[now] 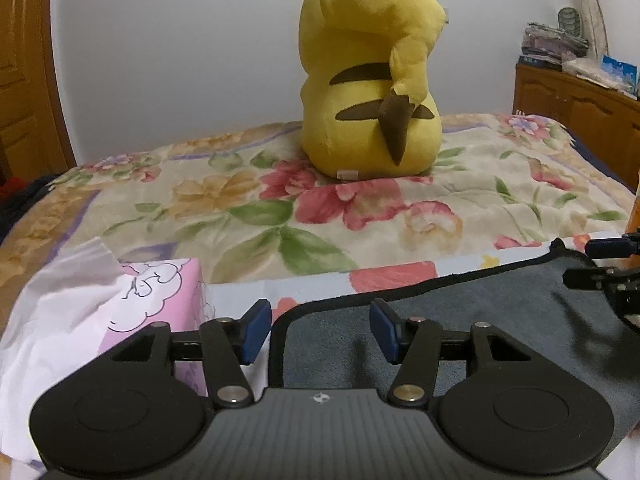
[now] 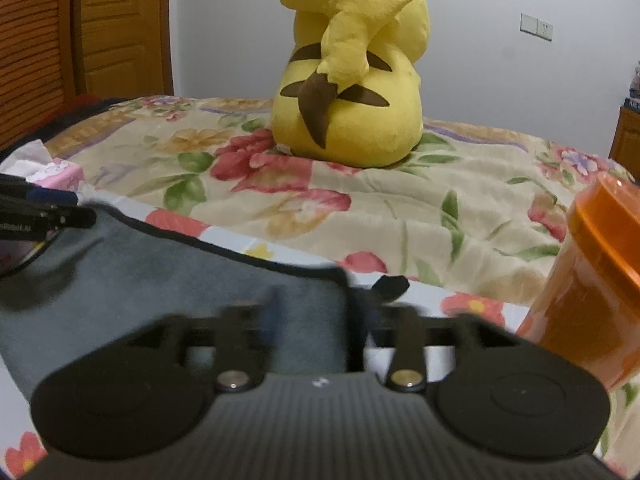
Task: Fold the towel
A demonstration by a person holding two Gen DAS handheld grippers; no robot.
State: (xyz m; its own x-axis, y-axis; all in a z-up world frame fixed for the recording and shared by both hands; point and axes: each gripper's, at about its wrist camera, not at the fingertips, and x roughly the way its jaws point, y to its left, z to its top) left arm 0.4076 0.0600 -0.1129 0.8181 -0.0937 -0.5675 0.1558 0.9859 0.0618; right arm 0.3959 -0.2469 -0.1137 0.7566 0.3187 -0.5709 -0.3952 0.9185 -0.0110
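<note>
A dark grey towel [image 1: 460,320] with a black hem lies flat on a floral sheet at the bed's near edge. My left gripper [image 1: 320,332] is open, its blue pads [image 1: 256,332] straddling the towel's far left corner. My right gripper [image 2: 340,320] is blurred; its fingers stand apart over the towel's [image 2: 180,280] far right corner, beside a small black loop tab [image 2: 390,286]. Each gripper shows at the edge of the other's view: the right one in the left wrist view [image 1: 608,264], the left one in the right wrist view [image 2: 44,212].
A large yellow plush toy [image 1: 368,80] sits on the floral quilt [image 1: 240,208] beyond the towel. A pink tissue box [image 1: 160,300] stands left of the towel. An orange lidded container [image 2: 592,280] stands right of it. A wooden cabinet [image 1: 580,120] is at far right.
</note>
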